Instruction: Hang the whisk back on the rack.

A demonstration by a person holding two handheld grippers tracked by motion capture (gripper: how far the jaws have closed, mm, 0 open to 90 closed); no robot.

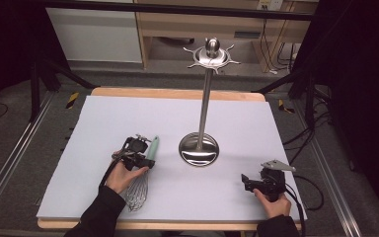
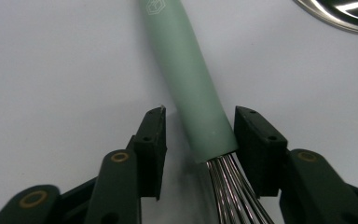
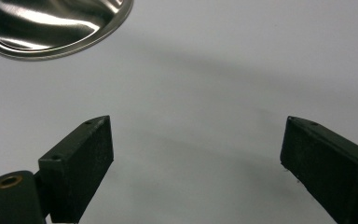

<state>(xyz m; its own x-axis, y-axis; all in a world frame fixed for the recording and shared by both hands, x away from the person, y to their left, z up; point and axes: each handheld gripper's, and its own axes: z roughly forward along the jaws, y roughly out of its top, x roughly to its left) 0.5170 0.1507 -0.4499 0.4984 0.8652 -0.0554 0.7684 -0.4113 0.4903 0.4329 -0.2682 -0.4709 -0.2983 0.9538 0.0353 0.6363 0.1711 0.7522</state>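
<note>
A whisk with a mint-green handle lies on the white table sheet, its wire head toward the near edge. My left gripper sits low over it. In the left gripper view the left gripper straddles the handle's lower end, where the wires come out. The right jaw is against the handle, while a gap remains at the left jaw. My right gripper rests near the front right, and the right gripper stands wide open over bare sheet.
A steel utensil stand rises mid-table from a round base, with a hooked crown on top. The base's rim lies just right of the whisk, and the base is ahead-left of the right gripper.
</note>
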